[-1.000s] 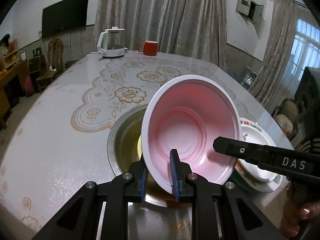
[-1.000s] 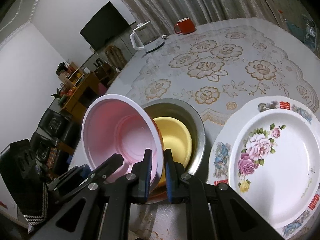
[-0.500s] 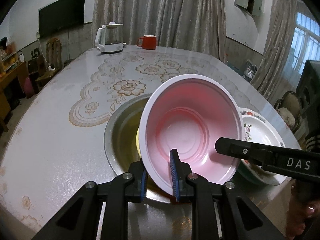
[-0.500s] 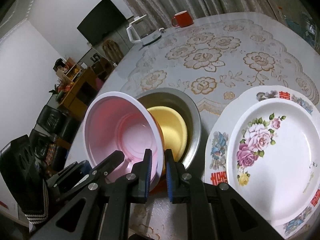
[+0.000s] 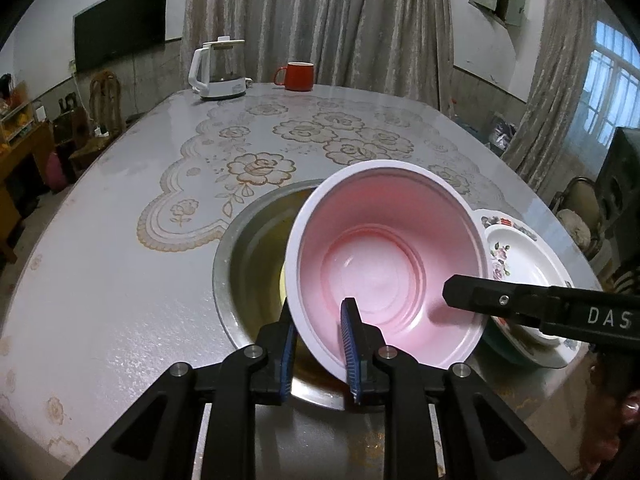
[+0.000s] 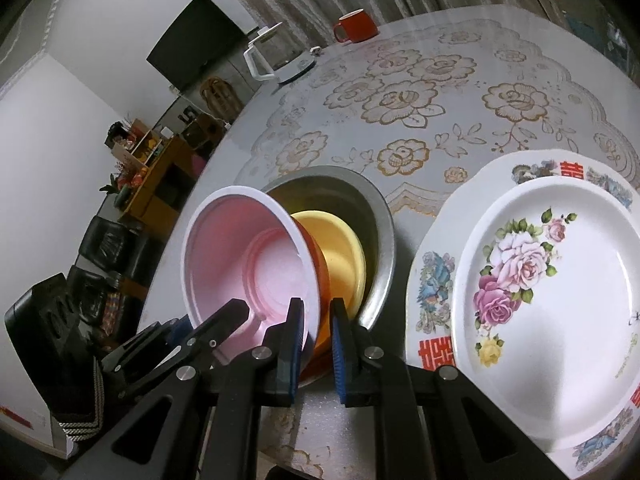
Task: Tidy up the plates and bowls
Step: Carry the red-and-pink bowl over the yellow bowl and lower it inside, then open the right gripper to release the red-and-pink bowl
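A pink-lined bowl with a white rim and orange outside (image 5: 384, 264) is held tilted over a steel basin (image 5: 248, 264). My left gripper (image 5: 318, 354) is shut on the bowl's near rim. My right gripper (image 6: 316, 338) is shut on the bowl's rim (image 6: 304, 264) from the other side; its finger shows in the left wrist view (image 5: 520, 308). A yellow bowl (image 6: 340, 252) lies inside the basin (image 6: 380, 236). A floral plate (image 6: 532, 292) lies to the right of the basin, also in the left wrist view (image 5: 528, 256).
A white kettle (image 5: 218, 70) and a red mug (image 5: 298, 76) stand at the table's far end. The table (image 5: 100, 280) has a flowered cloth. Chairs, a cabinet and a TV are beyond the edges.
Both grippers have lifted and tipped the pink bowl slightly higher over the basin; the view has pulled back a little. Both grips unchanged.
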